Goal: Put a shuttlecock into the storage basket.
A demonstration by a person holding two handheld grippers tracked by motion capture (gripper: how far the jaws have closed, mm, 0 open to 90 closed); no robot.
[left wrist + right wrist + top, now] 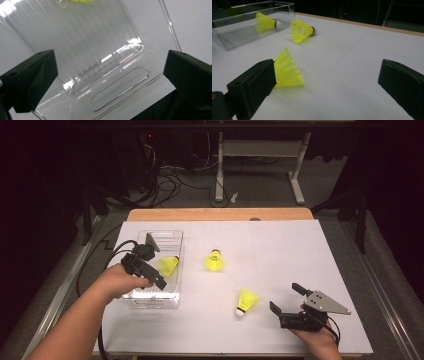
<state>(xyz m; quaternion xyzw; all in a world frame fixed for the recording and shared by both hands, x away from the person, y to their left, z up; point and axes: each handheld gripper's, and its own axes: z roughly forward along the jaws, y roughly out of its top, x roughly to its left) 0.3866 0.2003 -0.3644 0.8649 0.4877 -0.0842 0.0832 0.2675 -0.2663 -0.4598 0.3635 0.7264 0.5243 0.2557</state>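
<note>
Left fingers: my left gripper is hanging over the clear plastic bin, and its fingers are spread about as wide as they go with nothing between them, just the see-through bin floor underneath.

Bin: sits near the left edge of the surface, roughly midway between the front and back edges, long side running front to back.

Shuttlecock in the bin: one yellow shuttlecock is lying on its side inside the bin, close to the bin's right wall and right next to my left gripper. Not touching the fingers as far as I can see.

Middle shuttlecock: a second shuttlecock is out on the surface just right of the bin, around the centre.

Near shuttlecock: a third shuttlecock is toward the front edge, cork end pointing at me, skirt pointing away.

Right fingers: my right gripper is down by the front right corner, fingers wide open and empty. The near shuttlecock is just off its left finger, honestly can't tell if it's brushing it.
</note>
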